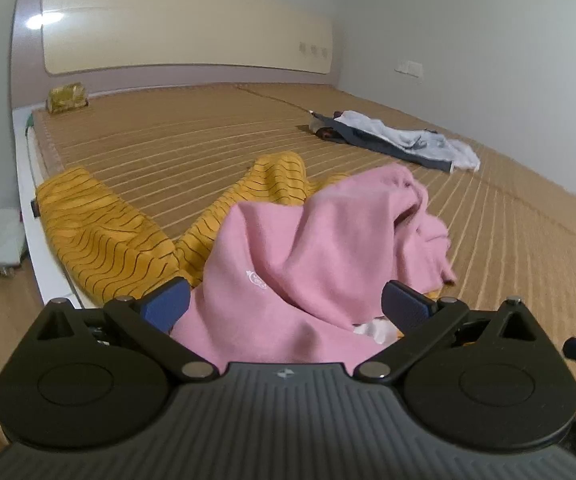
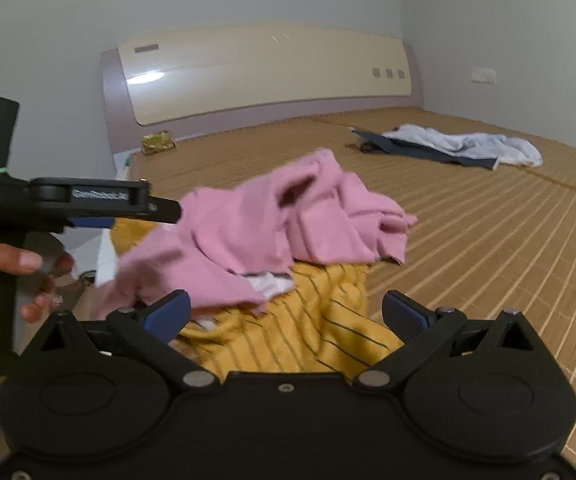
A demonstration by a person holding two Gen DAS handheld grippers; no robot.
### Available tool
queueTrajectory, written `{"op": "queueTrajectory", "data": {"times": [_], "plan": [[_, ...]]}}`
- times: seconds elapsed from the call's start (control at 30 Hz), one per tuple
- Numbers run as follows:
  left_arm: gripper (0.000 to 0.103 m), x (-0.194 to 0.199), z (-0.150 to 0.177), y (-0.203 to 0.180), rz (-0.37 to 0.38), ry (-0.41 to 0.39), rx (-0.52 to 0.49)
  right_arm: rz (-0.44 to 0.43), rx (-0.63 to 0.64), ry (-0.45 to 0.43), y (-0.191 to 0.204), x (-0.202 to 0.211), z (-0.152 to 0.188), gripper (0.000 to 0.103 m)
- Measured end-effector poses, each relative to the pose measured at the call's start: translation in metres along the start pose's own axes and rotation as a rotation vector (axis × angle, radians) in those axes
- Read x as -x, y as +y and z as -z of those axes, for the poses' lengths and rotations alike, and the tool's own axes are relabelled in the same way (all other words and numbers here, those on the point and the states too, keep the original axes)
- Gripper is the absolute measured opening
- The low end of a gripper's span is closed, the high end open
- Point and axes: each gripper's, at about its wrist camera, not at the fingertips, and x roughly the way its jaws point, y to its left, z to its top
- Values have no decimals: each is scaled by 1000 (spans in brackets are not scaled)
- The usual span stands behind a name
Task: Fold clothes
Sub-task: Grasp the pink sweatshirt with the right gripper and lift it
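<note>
A crumpled pink garment (image 1: 308, 248) lies on top of a yellow black-striped garment (image 1: 99, 236) near the bed's front left corner. My left gripper (image 1: 288, 308) is open, its blue pads on either side of the pink fabric. In the right wrist view the pink garment (image 2: 255, 232) rests on the yellow one (image 2: 300, 336). My right gripper (image 2: 288, 312) is open just above the yellow cloth. The left gripper (image 2: 87, 200) shows from the side at the left, reaching into the pink garment's edge.
The bed is covered with a brown bamboo mat (image 1: 207, 148). A white and dark blue pile of clothes (image 1: 400, 140) lies at the far right. A gold packet (image 1: 67, 98) sits by the cream headboard (image 1: 187, 28). The bed's left edge (image 1: 47, 272) drops to the floor.
</note>
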Motion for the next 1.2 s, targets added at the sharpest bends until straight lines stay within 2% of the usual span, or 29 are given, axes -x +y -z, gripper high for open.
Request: {"op": "queueTrajectory", "data": {"times": [0.1,0.27,0.3,0.43,0.5,0.6,0.7,0.77,0.93,1.1,1.2], "plan": [[103,-17,-1,-11,-79,20,-99,-18,-11,7,-6,-12,-1,102],[103,-25,-2,-7,-183,34,-178,-103,-23,-56,-9,-41,-30,102],[103,-25,-3,-3,-191,35,-174,-119,-30,-61,-9,-50,-38,102],[103,-27,-3,6,-147,58,-155,-168,-50,-62,-8,-98,-63,100],[103,-27,-2,7,-171,60,-192,-146,-63,-43,-5,-122,-70,99],[103,-32,-1,6,-185,68,-245,-132,-104,-6,0,-152,-76,89],[103,-35,-2,9,-173,80,-251,-111,-78,33,8,-171,-72,59],[103,-36,-4,11,-178,80,-256,-130,-75,14,10,-164,-72,14],[103,-25,-10,17,-159,48,-205,-188,-74,-47,13,-142,-73,10],[103,-5,-20,19,-36,-24,-123,-286,-130,-206,8,-70,-104,10],[103,7,-25,10,31,-70,-115,-301,-128,-298,5,-20,-123,10]]}}
